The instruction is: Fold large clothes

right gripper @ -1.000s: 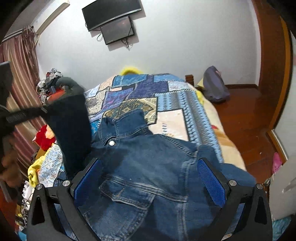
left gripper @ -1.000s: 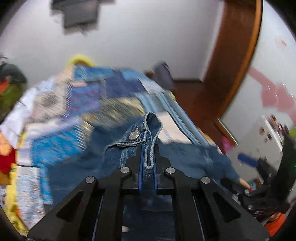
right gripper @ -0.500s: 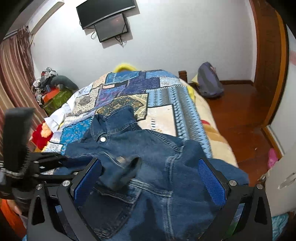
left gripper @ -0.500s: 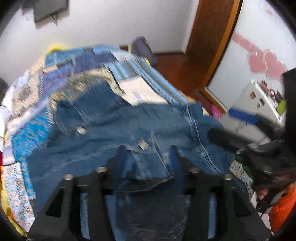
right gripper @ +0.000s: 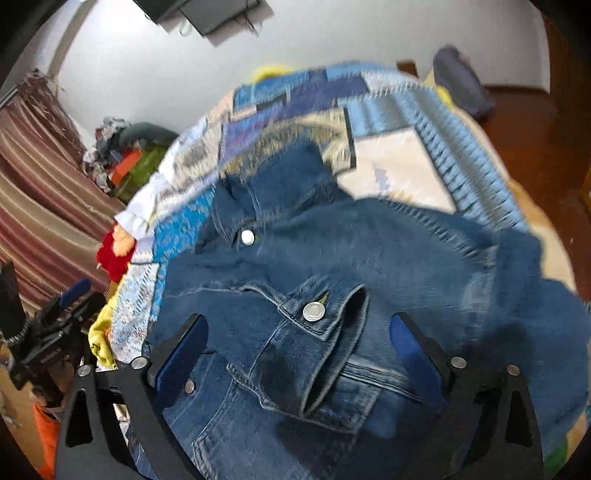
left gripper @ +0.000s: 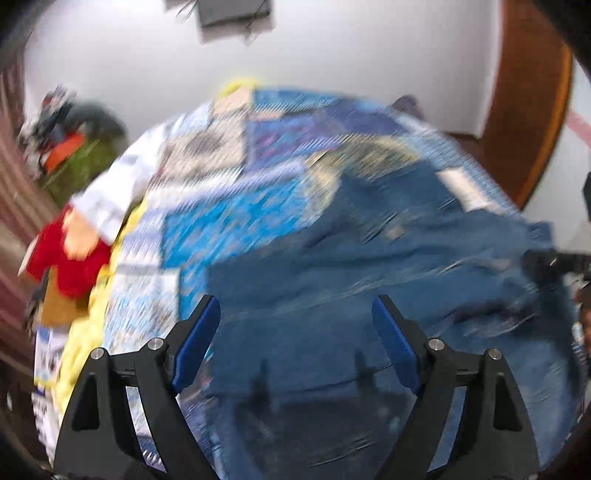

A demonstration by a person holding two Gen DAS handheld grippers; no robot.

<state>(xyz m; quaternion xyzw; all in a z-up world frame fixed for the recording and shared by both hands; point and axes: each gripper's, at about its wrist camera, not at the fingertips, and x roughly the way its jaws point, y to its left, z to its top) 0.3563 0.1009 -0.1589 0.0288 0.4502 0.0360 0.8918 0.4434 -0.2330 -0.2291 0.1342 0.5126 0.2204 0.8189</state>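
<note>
— Denim is seen across the near half of the bed: a blue denim jacket [right gripper: 332, 280] is spread front-up on the patchwork quilt [right gripper: 388, 122], collar toward the far end, one chest-pocket flap [right gripper: 317, 314] lifted.

— How are the grippers held?

— The left gripper [left gripper: 295, 321] is shown with its jaws spread and opening, nothing pinched, above a plain stretch of the jacket [left gripper: 369, 280]; that view is heavily blurred. The right gripper [right gripper: 297, 332] is spread too, jaws closing, the pocket flap seen between the blue pads but not pressed by them.

— What is found around?

— A red soft toy [right gripper: 114, 254] and yellow cloth [right gripper: 99, 339] are crowded against the quilt's left edge, a striped curtain [right gripper: 40, 206] behind them. A dark bag [right gripper: 461, 81] is set on the wooden floor [right gripper: 528, 125], and a wall screen [right gripper: 210, 13] is mounted above.
</note>
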